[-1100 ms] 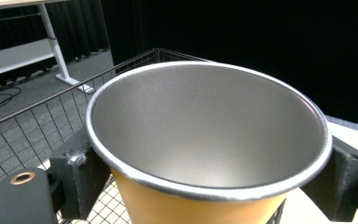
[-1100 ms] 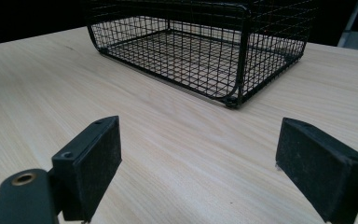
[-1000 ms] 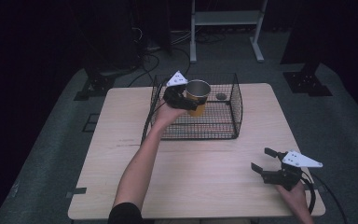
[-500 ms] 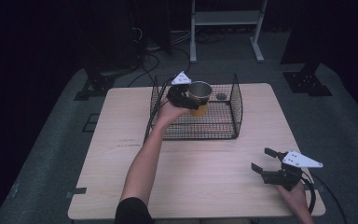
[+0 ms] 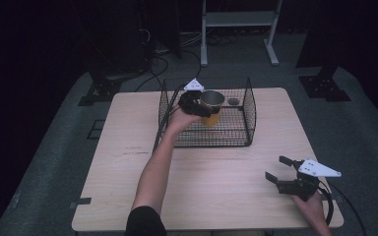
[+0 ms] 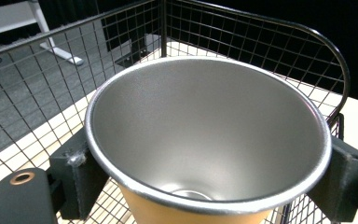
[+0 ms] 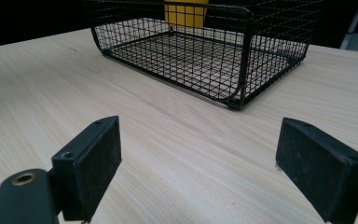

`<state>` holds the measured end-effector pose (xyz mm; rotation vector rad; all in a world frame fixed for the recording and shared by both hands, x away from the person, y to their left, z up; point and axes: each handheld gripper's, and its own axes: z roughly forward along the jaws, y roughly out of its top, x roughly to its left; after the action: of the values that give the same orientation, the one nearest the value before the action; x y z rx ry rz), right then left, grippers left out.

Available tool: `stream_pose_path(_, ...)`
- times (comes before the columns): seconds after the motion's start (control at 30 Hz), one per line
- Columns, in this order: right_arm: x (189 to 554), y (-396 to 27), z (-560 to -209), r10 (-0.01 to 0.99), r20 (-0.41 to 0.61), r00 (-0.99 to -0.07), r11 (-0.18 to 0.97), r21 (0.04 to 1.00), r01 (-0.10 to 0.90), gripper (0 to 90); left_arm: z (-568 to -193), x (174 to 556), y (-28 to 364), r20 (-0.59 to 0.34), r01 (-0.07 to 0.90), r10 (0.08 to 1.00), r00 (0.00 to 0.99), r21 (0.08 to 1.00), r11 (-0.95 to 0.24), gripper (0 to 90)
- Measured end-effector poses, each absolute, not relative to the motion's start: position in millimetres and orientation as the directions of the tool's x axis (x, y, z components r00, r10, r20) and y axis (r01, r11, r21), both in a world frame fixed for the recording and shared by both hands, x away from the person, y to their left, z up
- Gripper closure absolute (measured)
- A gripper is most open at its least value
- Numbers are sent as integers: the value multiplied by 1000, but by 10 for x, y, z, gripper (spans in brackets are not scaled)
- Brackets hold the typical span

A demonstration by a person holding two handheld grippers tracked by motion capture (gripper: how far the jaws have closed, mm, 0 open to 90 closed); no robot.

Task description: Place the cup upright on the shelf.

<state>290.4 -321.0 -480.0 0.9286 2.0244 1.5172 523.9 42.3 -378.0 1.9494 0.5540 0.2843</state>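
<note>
A yellow cup with a silver steel inside hangs upright inside the black wire basket, a little above its floor. My left gripper is shut on the cup, its pads pressed against the cup's sides just under the rim. My right gripper rests open near the table's front right corner, jaws wide apart and nothing between its pads. From the right gripper view the basket stands ahead, with the yellow cup visible through the mesh.
A small dark round object lies on the basket floor at its back right. The wooden table has bare surface at left and front. A white metal stand and cables lie on the floor beyond.
My left gripper with the cup has shifted slightly right and down, deeper into the basket. The right gripper has stayed still.
</note>
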Motion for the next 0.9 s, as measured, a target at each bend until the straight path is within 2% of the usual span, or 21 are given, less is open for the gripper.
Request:
stream_pose_path(0.4, 2905, -3208, -4800, 734, 43, -678, 172, 953, 248, 131, -3921, 5305, 391, -66, 284, 503, 862, 885, -370, 129)
stream_pose_path(0.67, 2903, -3207, -4800, 730, 47, -682, 169, 954, 247, 131, -3964, 5321, 350, -26, 270, 508, 861, 870, -412, 127)
stream_pose_path(0.9, 2905, -3210, -4800, 732, 46, -680, 168, 955, 245, 131, -3994, 5365, 371, -48, 298, 514, 857, 858, -417, 123)
